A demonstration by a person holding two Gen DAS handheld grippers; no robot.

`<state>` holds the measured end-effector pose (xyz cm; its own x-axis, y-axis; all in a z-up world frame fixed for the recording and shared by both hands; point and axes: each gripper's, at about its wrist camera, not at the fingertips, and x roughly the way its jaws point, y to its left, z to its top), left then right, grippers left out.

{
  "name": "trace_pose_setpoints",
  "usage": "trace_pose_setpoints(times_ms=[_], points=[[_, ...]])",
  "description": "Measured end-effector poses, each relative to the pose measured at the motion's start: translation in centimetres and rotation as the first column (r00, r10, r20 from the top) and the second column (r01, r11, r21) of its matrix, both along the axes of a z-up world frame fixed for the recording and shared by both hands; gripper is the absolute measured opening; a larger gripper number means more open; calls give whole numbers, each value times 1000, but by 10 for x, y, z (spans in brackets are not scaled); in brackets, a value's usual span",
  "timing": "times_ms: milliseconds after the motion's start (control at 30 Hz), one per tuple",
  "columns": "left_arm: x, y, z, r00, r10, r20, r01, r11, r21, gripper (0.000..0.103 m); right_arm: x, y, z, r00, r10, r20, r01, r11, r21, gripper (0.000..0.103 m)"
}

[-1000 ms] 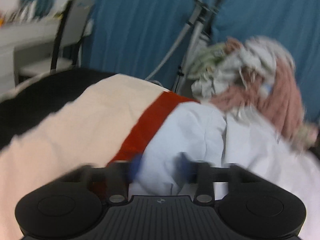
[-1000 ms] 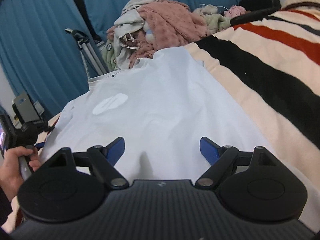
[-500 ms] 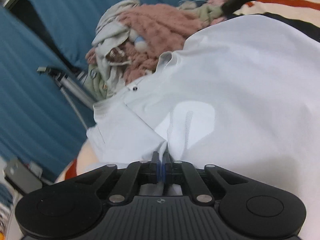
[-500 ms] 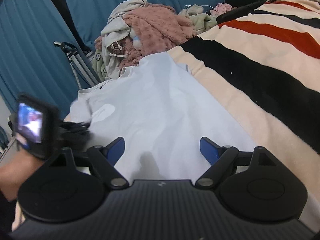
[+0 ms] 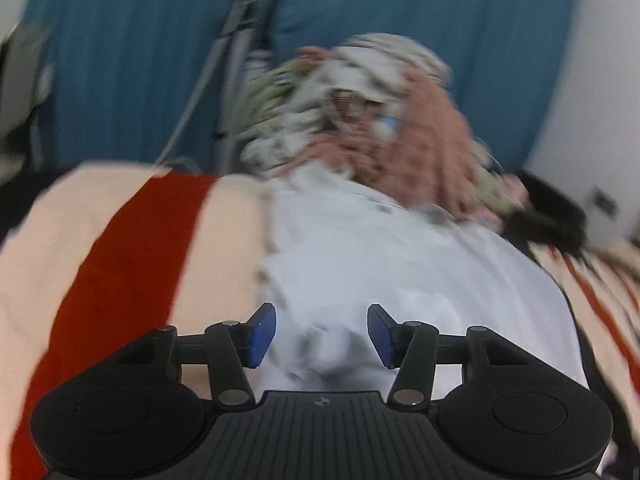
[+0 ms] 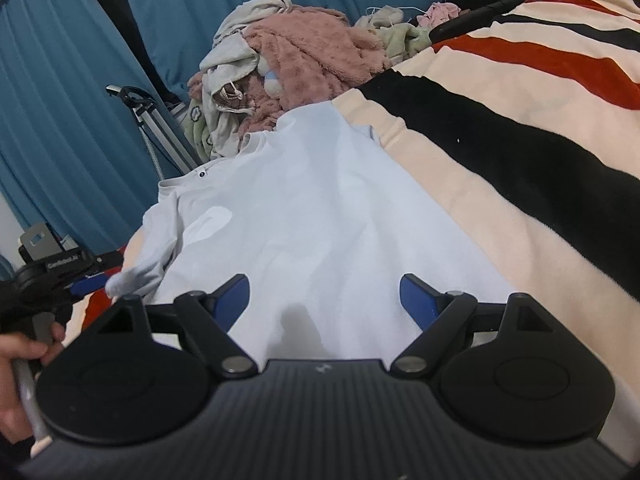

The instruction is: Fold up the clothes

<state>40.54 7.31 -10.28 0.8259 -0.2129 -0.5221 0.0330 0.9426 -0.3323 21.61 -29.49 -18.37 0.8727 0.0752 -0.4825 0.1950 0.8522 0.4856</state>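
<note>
On the striped bed (image 6: 520, 184) a pale blue shirt (image 6: 320, 216) lies spread flat, its printing and the lettering on the left tool too small to read. The left gripper (image 5: 322, 334) has its jaws opening over rumpled shirt fabric without pinching it, while the right gripper (image 6: 325, 298) hangs released above the hem.

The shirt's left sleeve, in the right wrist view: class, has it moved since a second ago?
Yes. The sleeve has been folded inward over the white shirt, toward its chest logo, away from the tripod.
</note>
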Motion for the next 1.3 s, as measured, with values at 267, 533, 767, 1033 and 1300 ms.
trace_pose_setpoints(times_ms=[267, 533, 767, 1033, 1300], points=[[52, 30, -29, 999, 30, -28, -35, 978, -206, 13, 5, 9, -9, 1000, 19, -23, -20, 998, -67, 84], [56, 68, -7, 999, 34, 28, -28, 980, -198, 5, 18, 24, -20, 997, 42, -61, -53, 981, -188, 86], [69, 141, 50, 990, 126, 63, -122, 990, -69, 2, 17, 27, -21, 997, 49, -61, -61, 976, -211, 86], [117, 201, 68, 909, 414, 43, -410, 871, 269, 2, 19, 28, -24, 996, 54, -65, -68, 972, -226, 86], [60, 217, 31, 909, 413, -54, -417, 903, -102, 45, 26, 32, -26, 996, 55, -73, -72, 965, -252, 86]])
